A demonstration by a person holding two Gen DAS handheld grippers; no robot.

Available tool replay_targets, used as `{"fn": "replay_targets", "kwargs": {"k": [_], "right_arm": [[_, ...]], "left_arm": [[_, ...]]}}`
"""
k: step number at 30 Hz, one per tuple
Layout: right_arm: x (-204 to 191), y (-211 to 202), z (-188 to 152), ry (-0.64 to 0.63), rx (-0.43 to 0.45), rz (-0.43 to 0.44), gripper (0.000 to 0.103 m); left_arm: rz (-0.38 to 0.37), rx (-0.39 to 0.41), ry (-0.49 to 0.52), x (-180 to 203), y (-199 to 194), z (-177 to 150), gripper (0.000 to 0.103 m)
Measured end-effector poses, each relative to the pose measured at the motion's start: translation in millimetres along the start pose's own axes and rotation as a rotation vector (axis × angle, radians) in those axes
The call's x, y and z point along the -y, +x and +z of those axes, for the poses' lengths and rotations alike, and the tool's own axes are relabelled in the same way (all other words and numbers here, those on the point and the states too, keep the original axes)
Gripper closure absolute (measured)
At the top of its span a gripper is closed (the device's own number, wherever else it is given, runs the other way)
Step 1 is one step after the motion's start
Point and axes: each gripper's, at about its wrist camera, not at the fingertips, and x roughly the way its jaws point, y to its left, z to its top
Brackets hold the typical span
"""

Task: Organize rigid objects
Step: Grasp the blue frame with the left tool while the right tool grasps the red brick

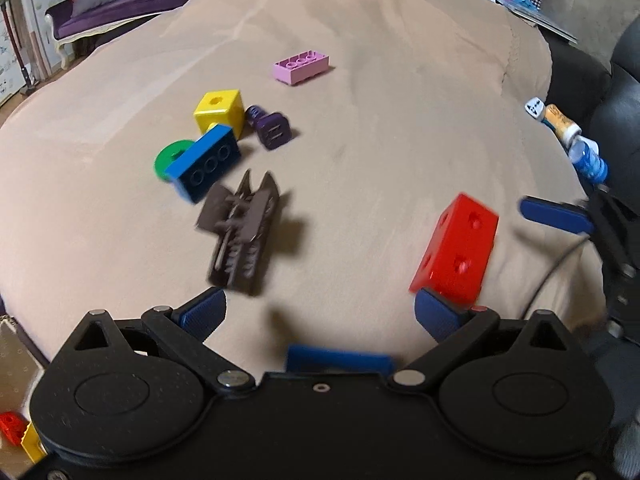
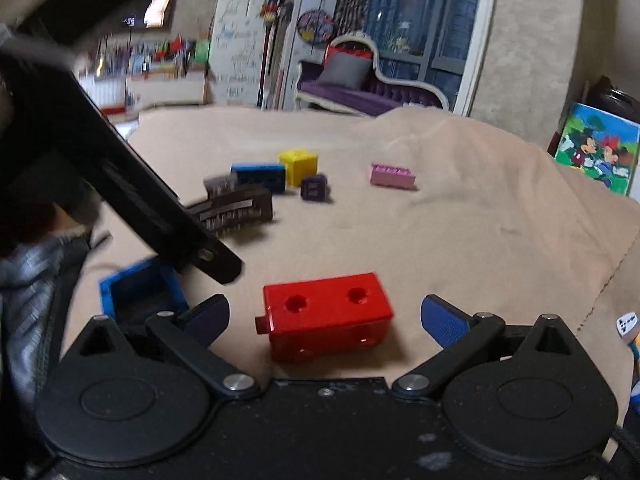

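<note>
A red block with round holes (image 2: 328, 320) lies on the beige blanket (image 2: 460, 220) between the wide-apart pads of my right gripper (image 2: 328, 318); neither pad touches it. In the left wrist view the same red block (image 1: 456, 248) sits just beyond the right pad of my left gripper (image 1: 320, 314), which is open and holds nothing. A brown hair clip (image 1: 244, 232) lies ahead of its left pad. Further on is a cluster of a blue brick (image 1: 204, 168), a green ring (image 1: 170, 158), a yellow cube (image 1: 220, 112) and a purple bolt (image 1: 270, 126). A pink brick (image 1: 302, 64) lies apart.
A hollow blue piece (image 2: 140, 292) lies under the left gripper's arm (image 2: 160, 208). A die (image 1: 535, 108), a cork (image 1: 560, 122) and a blue bottle (image 1: 588, 160) sit at the blanket's right edge. A purple sofa (image 2: 360, 84) stands behind.
</note>
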Motion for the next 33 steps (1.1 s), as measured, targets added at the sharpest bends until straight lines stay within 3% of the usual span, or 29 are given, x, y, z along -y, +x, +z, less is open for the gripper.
{"fn": "replay_targets", "kwargs": {"k": [5,9,21,22,24,25,28,33], "right_arm": [[-6.1,24.5,-4.5,-0.010,-0.057,-0.029,0.001],[0.7,37.8,-6.5,0.046,-0.075,-0.056,0.001],[6.5,48.5,-4.5,0.119,-0.039,-0.087,0.001],[6.3,50.1,-4.5,0.123,-0.046,-0.077,0.003],[4.3,53.3,-5.3,0.112,-0.068,-0.057,0.017],[3.8,55.1,-5.0,0.109,-0.086,-0.049,0.018],[7.9,57.0,0.1,0.157,-0.105,-0.040,0.018],[17.2,62.6,18.2,0.278,-0.174,-0.081,0.018]], "left_arm": [[0.010,-0.030,0.003,-12.1,-9.7,-19.7,0.005],[-0.024,-0.074,-0.011,-17.4,-11.9,-33.7,0.005],[-0.022,-0.162,0.045,-0.9,17.4,-44.0,0.007],[-0.023,-0.169,0.038,-2.2,19.7,-44.5,0.010],[-0.011,-0.167,0.028,-3.8,21.0,-45.7,0.014],[-0.010,-0.159,0.025,-4.6,20.2,-45.7,0.018],[0.000,-0.118,0.007,-7.7,12.0,-42.5,0.045],[-0.020,-0.106,-0.092,-29.3,7.4,-37.3,0.045]]}}
